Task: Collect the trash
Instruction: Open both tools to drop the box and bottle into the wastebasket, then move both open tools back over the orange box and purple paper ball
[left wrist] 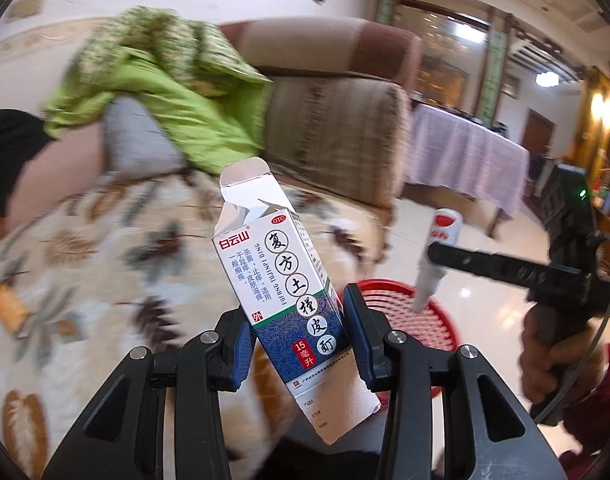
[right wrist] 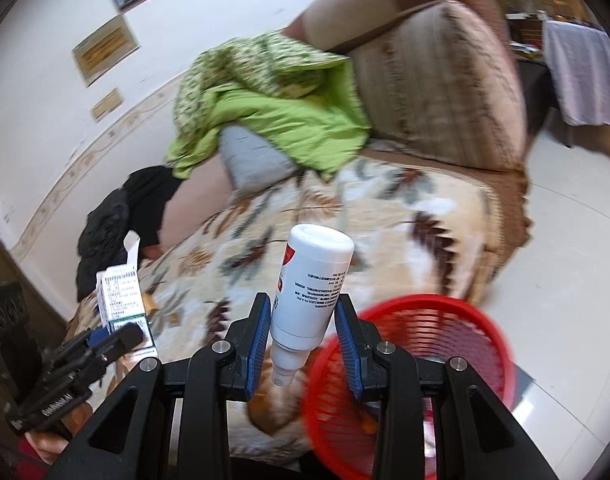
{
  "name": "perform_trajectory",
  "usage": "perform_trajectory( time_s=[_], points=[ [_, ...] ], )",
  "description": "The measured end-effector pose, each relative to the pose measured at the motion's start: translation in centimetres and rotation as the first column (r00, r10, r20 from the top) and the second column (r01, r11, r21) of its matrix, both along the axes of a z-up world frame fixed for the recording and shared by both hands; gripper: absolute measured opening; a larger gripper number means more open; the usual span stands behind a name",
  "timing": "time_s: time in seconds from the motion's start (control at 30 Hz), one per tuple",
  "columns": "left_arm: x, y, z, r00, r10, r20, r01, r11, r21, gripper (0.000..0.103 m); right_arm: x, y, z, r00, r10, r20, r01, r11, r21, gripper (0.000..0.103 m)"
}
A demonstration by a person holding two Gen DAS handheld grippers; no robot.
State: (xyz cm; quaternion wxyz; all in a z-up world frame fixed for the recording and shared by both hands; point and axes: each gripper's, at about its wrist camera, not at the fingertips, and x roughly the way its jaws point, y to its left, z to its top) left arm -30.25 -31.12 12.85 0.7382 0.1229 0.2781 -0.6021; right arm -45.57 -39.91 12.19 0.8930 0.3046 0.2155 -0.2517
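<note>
My left gripper [left wrist: 301, 332] is shut on an opened medicine carton [left wrist: 283, 276], white and blue with Chinese print, held tilted above the sofa's edge. The carton also shows in the right wrist view [right wrist: 123, 296]. My right gripper [right wrist: 305, 340] is shut on a white spray bottle [right wrist: 311, 280], held nozzle down. In the left wrist view the bottle [left wrist: 433, 256] hangs over the red mesh basket [left wrist: 409, 312]. The basket [right wrist: 425, 344] sits low on the floor just right of the right gripper.
A sofa with a leaf-patterned cover [right wrist: 305, 216] fills the middle. A green blanket [right wrist: 273, 108] and a grey pillow [right wrist: 253, 160] lie at its back, dark clothing [right wrist: 121, 216] to the left. A cloth-covered table [left wrist: 465, 160] stands on the tiled floor [right wrist: 565, 240].
</note>
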Motion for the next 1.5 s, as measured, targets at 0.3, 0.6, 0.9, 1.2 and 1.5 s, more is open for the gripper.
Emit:
perform_trajectory(
  time_s=[0.3, 0.6, 0.9, 1.2, 1.5],
  points=[
    [-5.8, -7.9, -2.4, 0.987, -0.146, -0.060, 0.152, 0.983, 0.106, 0.049, -4.7, -3.6, -2.7, 0.997, -0.074, -0.024, 0.075, 0.994, 0.081, 0.037],
    [-4.3, -7.0, -2.2, 0.997, -0.066, -0.049, 0.071, 0.991, 0.113, 0.054, -4.8, -4.1, -3.1, 0.997, -0.073, -0.026, 0.076, 0.992, 0.098, 0.043],
    [-0.4, -1.2, -1.7, 0.967, 0.207, 0.147, -0.227, 0.964, 0.137, 0.065, -0.7, -1.4, -2.2, 0.999, 0.043, -0.025, -0.040, 0.996, 0.081, 0.045],
    [4.1, 5.5, -1.8, 0.855, 0.447, 0.263, -0.489, 0.863, 0.123, 0.065, 4.3, 2.7, -1.3, 0.985, 0.163, -0.048, -0.161, 0.986, 0.046, 0.046],
    [5.6, 9.8, -1.5, 0.800, 0.529, 0.285, -0.571, 0.816, 0.090, 0.065, 8.5, 6.8, -0.8, 0.959, 0.268, -0.096, -0.269, 0.963, 0.004, 0.046]
  ],
)
